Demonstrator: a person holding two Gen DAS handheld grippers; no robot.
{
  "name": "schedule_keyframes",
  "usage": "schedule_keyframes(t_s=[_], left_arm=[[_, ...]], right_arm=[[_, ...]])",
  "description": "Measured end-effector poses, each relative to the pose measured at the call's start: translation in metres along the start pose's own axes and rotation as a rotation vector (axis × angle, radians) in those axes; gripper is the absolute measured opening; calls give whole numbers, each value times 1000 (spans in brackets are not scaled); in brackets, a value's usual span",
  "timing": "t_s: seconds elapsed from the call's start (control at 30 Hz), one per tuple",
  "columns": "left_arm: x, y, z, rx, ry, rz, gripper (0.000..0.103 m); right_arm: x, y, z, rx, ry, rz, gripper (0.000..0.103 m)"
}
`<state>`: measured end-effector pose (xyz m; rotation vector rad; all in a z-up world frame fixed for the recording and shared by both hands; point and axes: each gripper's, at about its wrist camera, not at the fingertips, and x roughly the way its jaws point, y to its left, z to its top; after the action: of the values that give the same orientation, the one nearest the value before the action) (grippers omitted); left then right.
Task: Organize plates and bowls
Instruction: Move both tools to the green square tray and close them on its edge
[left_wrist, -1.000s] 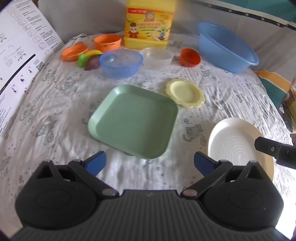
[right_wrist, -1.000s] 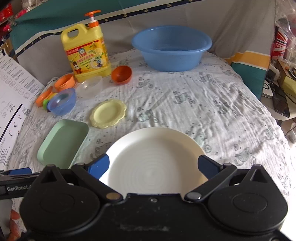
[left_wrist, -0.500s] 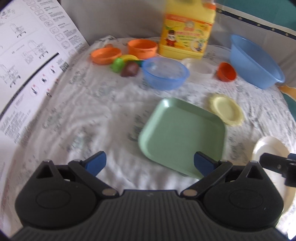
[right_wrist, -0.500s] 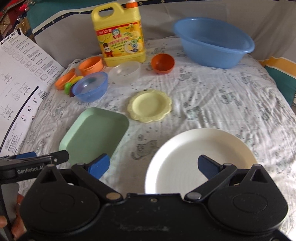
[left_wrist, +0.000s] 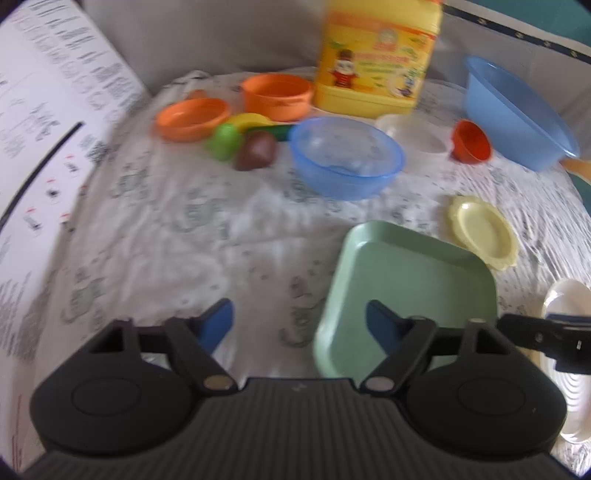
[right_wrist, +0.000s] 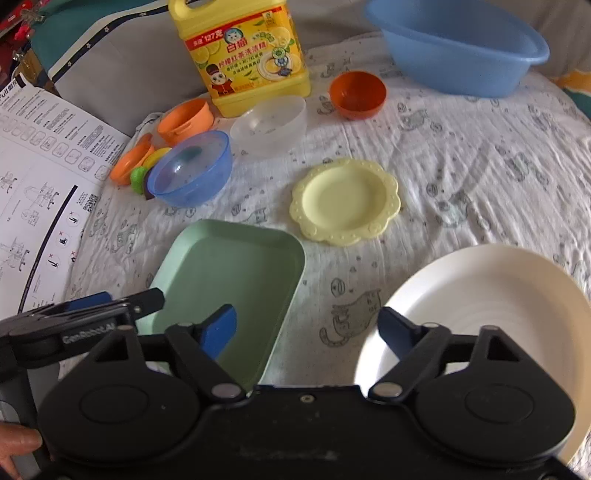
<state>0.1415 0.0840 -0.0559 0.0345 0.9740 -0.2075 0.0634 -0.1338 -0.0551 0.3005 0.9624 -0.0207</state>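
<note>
Centrally, on the printed cloth (right_wrist: 461, 155): white plate (right_wrist: 498, 288) at near right, green square plate (right_wrist: 236, 266) beside it, yellow scalloped plate (right_wrist: 345, 201) just behind. Smaller: left gripper (left_wrist: 299, 323) wide apart, empty, over the green plate's near-left edge; right gripper (right_wrist: 308, 326) likewise wide, straddling green and white plates.

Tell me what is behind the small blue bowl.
Behind the small blue bowl sit toy fruits, an orange dish and an orange pot. In the right wrist view the bowl partly covers the fruits.
</note>
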Motion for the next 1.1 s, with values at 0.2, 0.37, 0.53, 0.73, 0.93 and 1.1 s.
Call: schedule_keyframes(t_s=[0.2,0.37,0.53,0.73,0.93,1.1], left_arm=[[11,-7,3,17,16,-37,71],[14,-7,2,25,28,-51,64],[14,-7,2,34,32,-68,47],[9,-13,-3,70,41,-106,28],[2,-7,-11,54,65,-125,25],[7,-12,-6,81,63,-101,31]], right_arm=[[-3,6,8,-59,-19,-22,76],[-17,13,9,-89,-70,1,76],[-2,26,11,-98,-9,63,58],[19,15,3,-20,85,60,44],[19,21,-2,-70,54,81,36],[22,22,-3,-105,28,86,36]])
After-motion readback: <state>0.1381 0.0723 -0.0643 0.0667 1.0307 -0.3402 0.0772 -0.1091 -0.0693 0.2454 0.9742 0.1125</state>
